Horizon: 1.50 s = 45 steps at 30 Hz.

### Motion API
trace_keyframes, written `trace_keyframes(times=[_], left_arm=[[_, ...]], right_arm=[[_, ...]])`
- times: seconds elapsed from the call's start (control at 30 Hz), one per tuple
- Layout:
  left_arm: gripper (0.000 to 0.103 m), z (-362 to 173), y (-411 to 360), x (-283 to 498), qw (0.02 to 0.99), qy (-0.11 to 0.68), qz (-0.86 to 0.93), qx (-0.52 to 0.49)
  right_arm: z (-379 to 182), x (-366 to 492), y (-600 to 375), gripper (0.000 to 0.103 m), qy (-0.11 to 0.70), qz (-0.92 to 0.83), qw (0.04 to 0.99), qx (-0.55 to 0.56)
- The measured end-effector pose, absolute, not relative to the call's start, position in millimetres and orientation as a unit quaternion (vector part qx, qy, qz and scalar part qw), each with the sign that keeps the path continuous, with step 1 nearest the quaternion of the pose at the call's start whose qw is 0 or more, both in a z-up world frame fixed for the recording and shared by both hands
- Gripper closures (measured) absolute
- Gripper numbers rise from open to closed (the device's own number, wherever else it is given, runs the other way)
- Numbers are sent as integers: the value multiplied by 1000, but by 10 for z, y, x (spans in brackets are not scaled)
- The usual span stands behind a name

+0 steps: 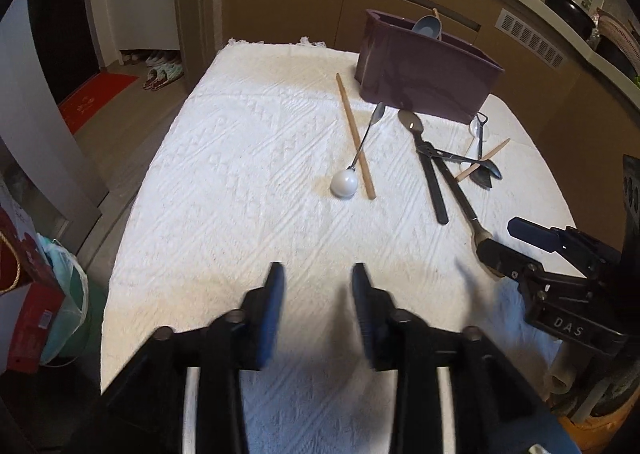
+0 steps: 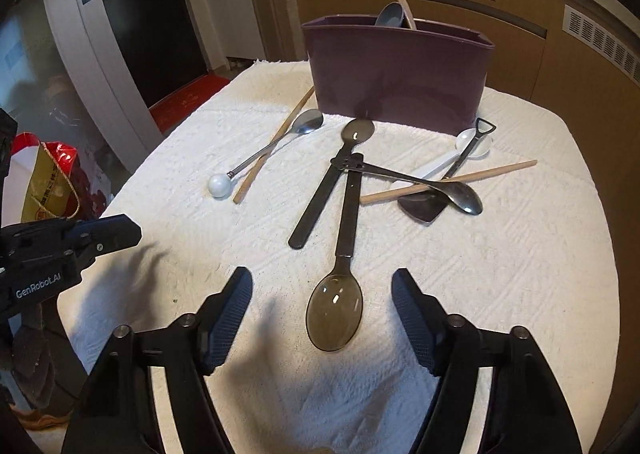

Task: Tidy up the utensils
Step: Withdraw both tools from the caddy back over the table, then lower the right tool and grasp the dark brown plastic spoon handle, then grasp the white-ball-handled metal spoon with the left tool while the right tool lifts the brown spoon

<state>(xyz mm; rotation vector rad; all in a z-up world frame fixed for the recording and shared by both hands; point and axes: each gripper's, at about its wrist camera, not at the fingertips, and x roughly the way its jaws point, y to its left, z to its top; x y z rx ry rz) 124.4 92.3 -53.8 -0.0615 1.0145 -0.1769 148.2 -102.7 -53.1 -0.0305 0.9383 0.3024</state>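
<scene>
Step in hand, I'd judge: lining up a pick on the smoky translucent plastic spoon w/ long dark handle (image 2: pixel 338 282). Its bowl lies between the spread fingers of the right gripper (image 2: pixel 322 312), jaws wide apart, nothing held, bowl not touched yet. Handle runs toward 12 o'clock and ends in a crossed pile: dark flat-handled spoon (image 2: pixel 320 189), steel spoon (image 2: pixel 460 195), wooden chopstick (image 2: pixel 452 181), white plastic spoon (image 2: pixel 474 143), small black shovel-shaped spoon (image 2: pixel 424 205).

Left gripper (image 1: pixel 318 294) hovers over bare white textured cloth (image 1: pixel 248 157), fingers parted, empty.

Purple rectangular plastic utensil holder (image 2: pixel 396 69) stands at 12 o'clock, far end of the table, already holding a grey spoon (image 2: pixel 390 15) and a wooden stick.

Next move prob. calls for closing on the bowl or neck, then lifting straight back so the handle tip clears the pile w/o dragging it.

Room: open cloth at 9–10 o'clock; table edges near on both sides. Ball-ended steel spoon (image 1: pixel 362 145) and second chopstick (image 1: pixel 354 133) lie well apart from the pile.
</scene>
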Motion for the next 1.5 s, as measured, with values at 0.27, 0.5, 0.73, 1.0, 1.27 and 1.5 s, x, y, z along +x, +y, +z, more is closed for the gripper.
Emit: trace_keyframes(times=[0.27, 0.5, 0.73, 1.0, 1.27, 1.5], left_arm=[[42, -658, 1012, 1220, 867, 487, -95, -50], [40, -724, 1042, 1229, 860, 496, -105, -60], [38, -717, 998, 1225, 858, 497, -112, -59], [38, -613, 896, 1233, 863, 490, -117, -44], [38, -354, 505, 1594, 866, 467, -180, 12], [47, -327, 185, 2356, 859, 470, -192, 72]], right_arm=[[-740, 1517, -951, 48, 471, 134, 871, -22], [-774, 1576, -957, 48, 468, 117, 875, -30], [-771, 1557, -949, 69, 467, 105, 876, -59], [-394, 1198, -1201, 69, 428, 112, 895, -61], [160, 754, -1749, 69, 360, 75, 929, -35], [77, 607, -2085, 69, 359, 53, 932, 1]])
